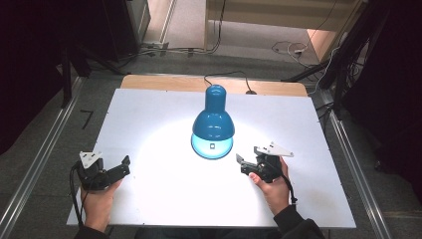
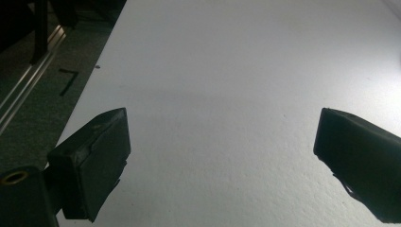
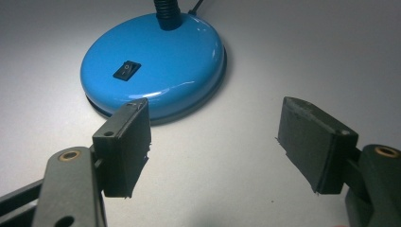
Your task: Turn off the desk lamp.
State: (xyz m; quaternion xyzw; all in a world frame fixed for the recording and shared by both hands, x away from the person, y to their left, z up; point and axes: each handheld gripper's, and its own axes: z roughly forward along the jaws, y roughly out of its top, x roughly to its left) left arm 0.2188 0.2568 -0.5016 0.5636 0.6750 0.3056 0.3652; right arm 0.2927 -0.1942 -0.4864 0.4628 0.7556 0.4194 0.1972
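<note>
A blue lamp stands near the middle of the white table, a bit toward the far edge. Its shade points down at its round blue base, and light falls on the table around it. A black switch sits on the base; its marks are too small to read. A black cord runs off the far edge. The left gripper is near the left edge, jaws spread wide, holding nothing. The right gripper is just beside the base, jaws spread too.
</note>
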